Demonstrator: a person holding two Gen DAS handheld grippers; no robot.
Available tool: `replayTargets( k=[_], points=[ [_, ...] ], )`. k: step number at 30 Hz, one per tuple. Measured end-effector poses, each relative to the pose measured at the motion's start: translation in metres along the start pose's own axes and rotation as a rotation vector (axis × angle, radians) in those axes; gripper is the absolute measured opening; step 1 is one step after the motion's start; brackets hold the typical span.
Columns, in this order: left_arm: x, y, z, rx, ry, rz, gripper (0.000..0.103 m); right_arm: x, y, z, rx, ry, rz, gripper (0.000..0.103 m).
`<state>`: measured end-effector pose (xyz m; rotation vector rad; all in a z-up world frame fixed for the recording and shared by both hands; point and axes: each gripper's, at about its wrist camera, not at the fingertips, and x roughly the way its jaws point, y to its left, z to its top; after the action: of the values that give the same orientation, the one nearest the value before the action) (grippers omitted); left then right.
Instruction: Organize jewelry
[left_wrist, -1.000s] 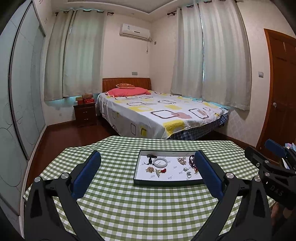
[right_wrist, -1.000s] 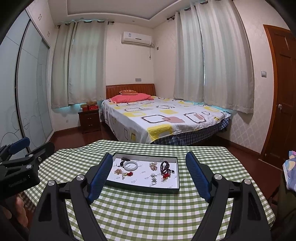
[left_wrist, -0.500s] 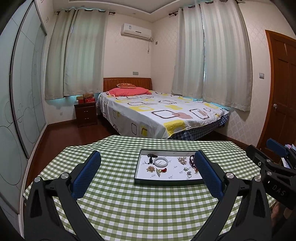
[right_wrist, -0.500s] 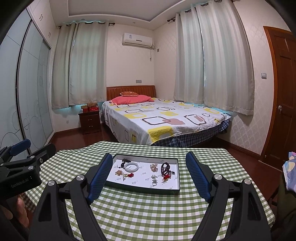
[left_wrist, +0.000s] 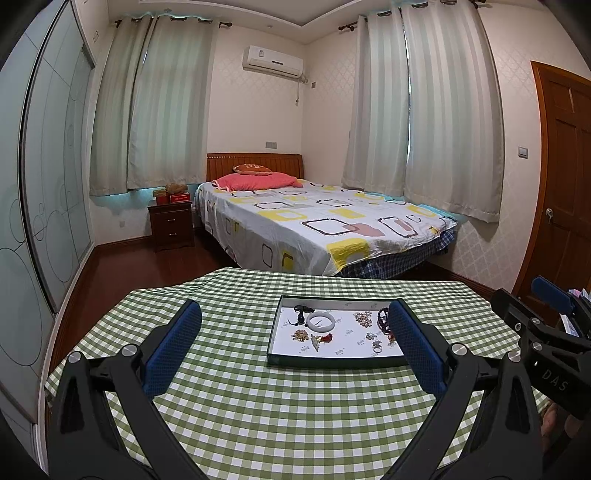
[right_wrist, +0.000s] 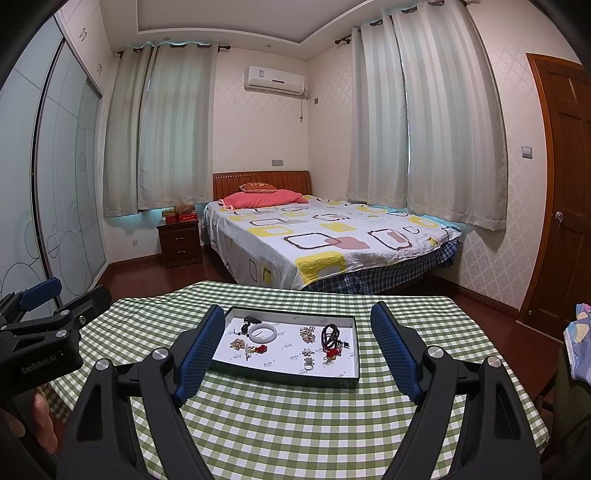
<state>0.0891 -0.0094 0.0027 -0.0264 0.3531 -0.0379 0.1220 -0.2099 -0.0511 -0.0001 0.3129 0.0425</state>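
Bare checked counter (left_wrist: 295, 413) lies between my tongs and the tray (right_wrist: 288, 374), lower centre of frame. Only the tray's low rim stands in the way; its jewelry (right_wrist: 330, 341) sits closely scattered.

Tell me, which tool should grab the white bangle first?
Probably the left tool: open, and the white bangle lies at the tray's left end. The right tool faces its middle.
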Motion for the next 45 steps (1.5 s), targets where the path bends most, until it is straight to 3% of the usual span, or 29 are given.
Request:
replayTargets(
  k=[45],
  points=[
    [0.007, 0.005, -0.001, -0.030, 0.017, -0.016, 0.099, 0.005, 0.000, 0.004, -0.007, 0.008, -0.002, 0.079]
  ],
)
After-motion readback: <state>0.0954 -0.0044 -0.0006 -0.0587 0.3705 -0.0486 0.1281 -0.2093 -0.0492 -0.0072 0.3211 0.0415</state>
